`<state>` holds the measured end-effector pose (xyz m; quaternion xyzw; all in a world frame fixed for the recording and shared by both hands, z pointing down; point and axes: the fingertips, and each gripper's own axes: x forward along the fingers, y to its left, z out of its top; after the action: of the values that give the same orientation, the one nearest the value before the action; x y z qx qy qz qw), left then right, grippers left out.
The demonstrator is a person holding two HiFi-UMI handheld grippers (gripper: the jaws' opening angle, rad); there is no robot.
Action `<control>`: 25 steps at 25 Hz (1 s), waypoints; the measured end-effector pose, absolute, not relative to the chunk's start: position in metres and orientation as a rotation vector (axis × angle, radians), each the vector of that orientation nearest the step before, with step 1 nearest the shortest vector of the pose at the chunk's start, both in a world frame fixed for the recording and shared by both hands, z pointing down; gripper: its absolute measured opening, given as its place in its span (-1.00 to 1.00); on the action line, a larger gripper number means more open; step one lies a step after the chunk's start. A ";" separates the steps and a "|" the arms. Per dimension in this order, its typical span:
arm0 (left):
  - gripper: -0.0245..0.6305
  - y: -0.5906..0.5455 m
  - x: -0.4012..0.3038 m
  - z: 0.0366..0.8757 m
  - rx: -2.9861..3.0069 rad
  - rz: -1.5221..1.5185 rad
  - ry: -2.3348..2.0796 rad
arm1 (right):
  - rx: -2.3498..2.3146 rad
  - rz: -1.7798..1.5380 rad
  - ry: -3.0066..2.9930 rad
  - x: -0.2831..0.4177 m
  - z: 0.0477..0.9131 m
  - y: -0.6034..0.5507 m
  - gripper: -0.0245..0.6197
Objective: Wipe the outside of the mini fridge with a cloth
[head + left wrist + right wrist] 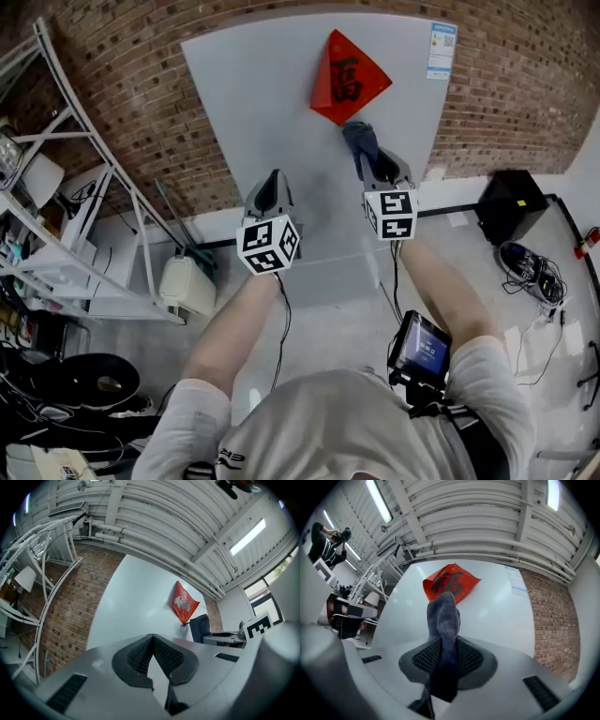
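Right gripper (pixel 446 645) pinching grey cloth (pixel 361 141). Cloth tip seemingly touching mini fridge (pixel 262 94) face, just on near side of red sticker (pixel 347 75). Left gripper (pixel 270 190) jaws pressed together, empty, left of cloth.

— Clearance on the fridge face?
— The mini fridge (pixel 281 103) showed bare white panel across its left half and lower band, so passage there was unobstructed. A red paper square (pixel 349 77) occupied the upper middle and a label (pixel 440 50) the upper right corner.
— The flanks?
— Left: a white metal rack (pixel 111 172) slanted near the edge, with a white plastic container (pixel 187 284) on the floor beside the lower corner. Right: a black box (pixel 511 206) stood apart, with open floor between. The brick wall (pixel 525 84) closed the rear.
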<state>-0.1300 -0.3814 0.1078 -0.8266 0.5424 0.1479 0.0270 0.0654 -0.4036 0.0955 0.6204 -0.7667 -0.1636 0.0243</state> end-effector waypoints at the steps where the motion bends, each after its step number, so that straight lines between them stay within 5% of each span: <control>1: -0.93 -0.380 -0.144 0.111 -2.545 0.451 1.692 | 1.884 -0.511 -2.395 0.043 0.100 -0.402 -0.66; 12: -0.93 -0.366 -0.272 0.134 -2.460 0.417 1.847 | 1.592 -0.528 -2.568 -0.157 0.129 -0.409 -0.66; 25: -0.93 -0.375 -0.293 0.154 -2.490 0.391 1.870 | 1.630 -0.471 -2.514 -0.162 0.145 -0.429 -0.66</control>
<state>-0.2932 -0.3746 0.1543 -0.7933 0.5960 0.1247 0.0016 -0.1617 -0.4289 0.1450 0.5365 -0.8278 -0.1549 0.0543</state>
